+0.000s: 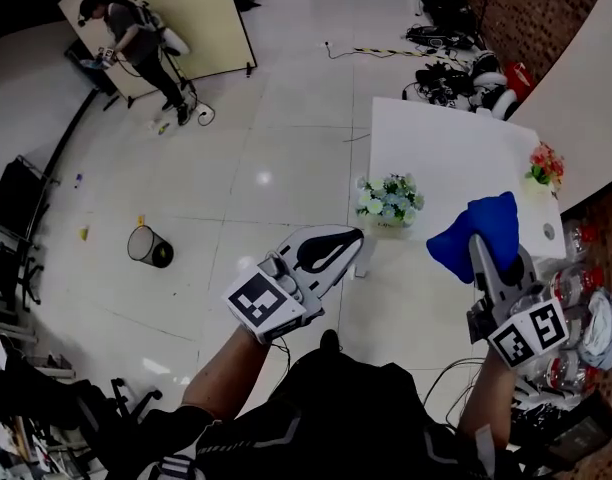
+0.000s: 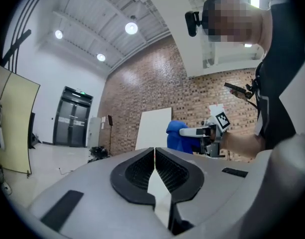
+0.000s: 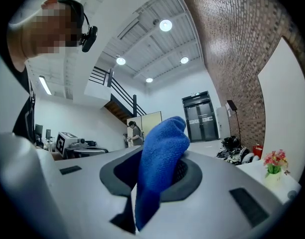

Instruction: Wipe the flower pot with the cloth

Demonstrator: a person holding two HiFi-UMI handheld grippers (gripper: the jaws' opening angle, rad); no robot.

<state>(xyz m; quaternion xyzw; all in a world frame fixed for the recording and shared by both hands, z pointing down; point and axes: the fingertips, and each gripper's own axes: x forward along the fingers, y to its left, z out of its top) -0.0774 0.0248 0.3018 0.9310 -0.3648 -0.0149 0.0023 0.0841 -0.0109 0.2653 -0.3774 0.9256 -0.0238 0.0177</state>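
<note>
- Could've lost cloth (image 1: pixel 483 230) from right gripper (image 1: pixel 478 248) on a hard press vs. the pot: pinched by one fold only, rest bunched loose past the tips.
- Could've shoved flower pot (image 1: pixel 389 205) (white blooms) off near-left corner of counter (image 1: pixel 456 143) w/ a sideways swipe; nothing bracing it.
- Could've wiped the wrong one: noted 2nd pot (image 1: pixel 545 165), red blooms, at counter's right edge; couldn't tell which was meant.
- Held left gripper (image 1: pixel 348 238) level, jaws clenched on nothing, tip just near-left of white-bloom pot, apart from it.
- Held right gripper level, jaws grasping cloth, pointed toward counter betw. the two pots.
</note>
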